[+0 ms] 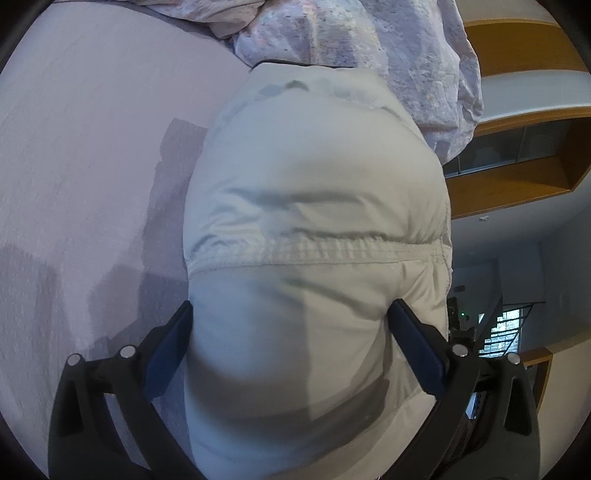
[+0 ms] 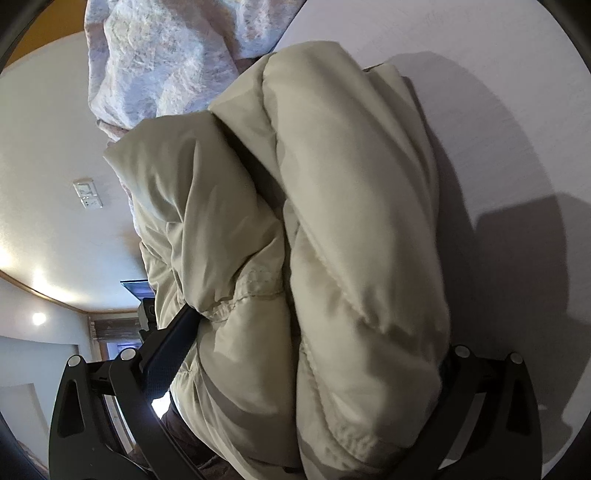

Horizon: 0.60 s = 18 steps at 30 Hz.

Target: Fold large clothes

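A pale beige puffer jacket (image 1: 314, 192) is bunched into a thick folded bundle on a lilac bed sheet (image 1: 81, 155). My left gripper (image 1: 291, 310) is clamped wide around the bundle's near end, below an elastic seam (image 1: 317, 251), with a finger on each side. In the right wrist view the same jacket (image 2: 332, 206) fills the middle in thick rolls. My right gripper (image 2: 314, 332) grips it too: the left finger (image 2: 173, 336) presses into the padding and the right finger is hidden behind the fabric.
A crumpled pink floral quilt (image 1: 351, 33) lies past the jacket's far end, and it also shows in the right wrist view (image 2: 173, 48). Wooden shelves (image 1: 517, 155) and a window are at the right of the left wrist view. A white wall with a switch plate (image 2: 88, 194) is at left.
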Available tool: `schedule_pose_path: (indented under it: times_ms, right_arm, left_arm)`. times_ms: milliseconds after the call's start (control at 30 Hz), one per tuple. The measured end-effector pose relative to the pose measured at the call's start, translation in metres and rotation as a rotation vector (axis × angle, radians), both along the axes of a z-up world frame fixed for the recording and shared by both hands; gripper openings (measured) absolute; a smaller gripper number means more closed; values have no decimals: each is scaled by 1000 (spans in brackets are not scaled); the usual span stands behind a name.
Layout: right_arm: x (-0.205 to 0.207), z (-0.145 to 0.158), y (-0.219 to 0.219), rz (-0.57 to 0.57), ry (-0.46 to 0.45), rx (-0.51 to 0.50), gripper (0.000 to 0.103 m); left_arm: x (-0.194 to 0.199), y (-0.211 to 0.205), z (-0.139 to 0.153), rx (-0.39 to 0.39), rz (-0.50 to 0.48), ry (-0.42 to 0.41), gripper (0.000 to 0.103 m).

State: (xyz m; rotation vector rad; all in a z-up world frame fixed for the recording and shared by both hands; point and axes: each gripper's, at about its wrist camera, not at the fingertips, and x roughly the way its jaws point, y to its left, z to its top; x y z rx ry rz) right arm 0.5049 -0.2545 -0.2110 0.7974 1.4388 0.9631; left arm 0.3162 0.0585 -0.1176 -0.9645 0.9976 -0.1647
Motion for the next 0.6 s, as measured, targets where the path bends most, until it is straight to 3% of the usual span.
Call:
schedule_pose_path:
  times_ms: [67, 133, 233, 600]
  right_arm:
    - [-1, 1, 3, -7, -7, 29, 94]
    - [-3, 4, 5, -8, -21, 56, 75]
    - [-3, 12, 14, 7, -42, 70, 64]
    - [12, 54, 95, 100, -135, 78, 57]
  left_arm:
    - [0, 2, 5, -3, -3, -5, 87]
    - [-2, 6, 13, 2, 2, -12, 82]
    - [-4, 14, 23, 18, 16, -25, 77]
    - [-26, 81, 49, 53, 149, -72, 75]
